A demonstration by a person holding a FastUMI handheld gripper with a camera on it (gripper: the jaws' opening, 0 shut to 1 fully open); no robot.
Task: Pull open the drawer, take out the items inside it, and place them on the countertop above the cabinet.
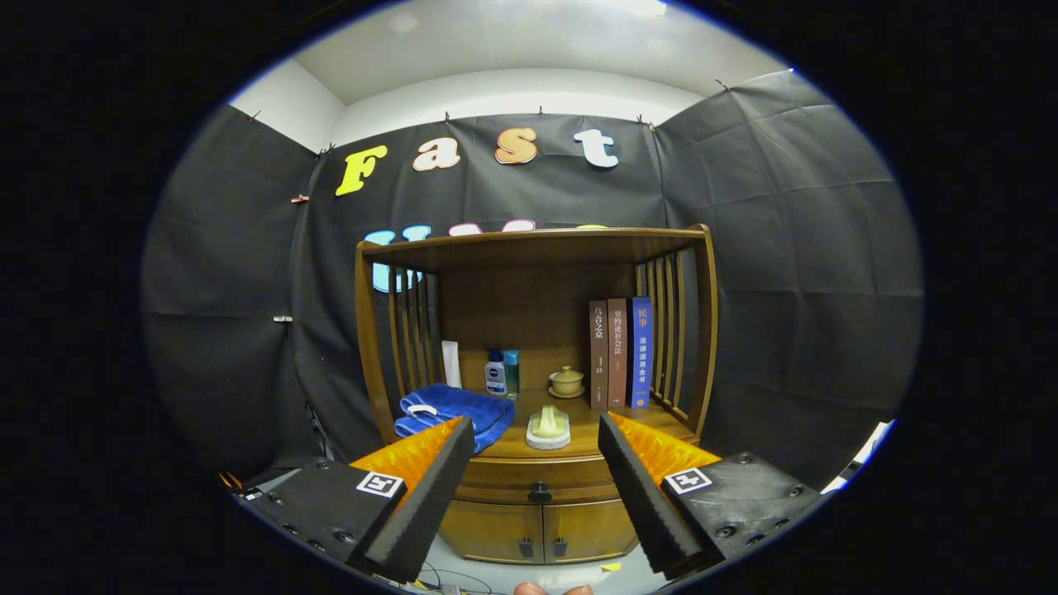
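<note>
The tongs [536, 463] stand wide apart with nothing between them, held back from the wooden cabinet [537, 521] and aimed at its front. Between the fingers, on the far side of the gap, sits the drawer [529, 478], pushed in flush under the worktop [591, 438], its small dark knob [539, 492] at the middle. What the drawer holds is hidden.

On the worktop lie a blue towel [453, 411] at the left, a pale item on a white dish [549, 428] near the front edge, bottles [502, 372] and a lidded cup [566, 381] farther back, and three books [620, 354] upright at the right. This fits a drawer yet to be emptied, or one emptied and shut again.

The knob looks small and rounded, so the fingers could slip off it. The white dish sits close to the front edge above the knob, where a high approach could knock it.
</note>
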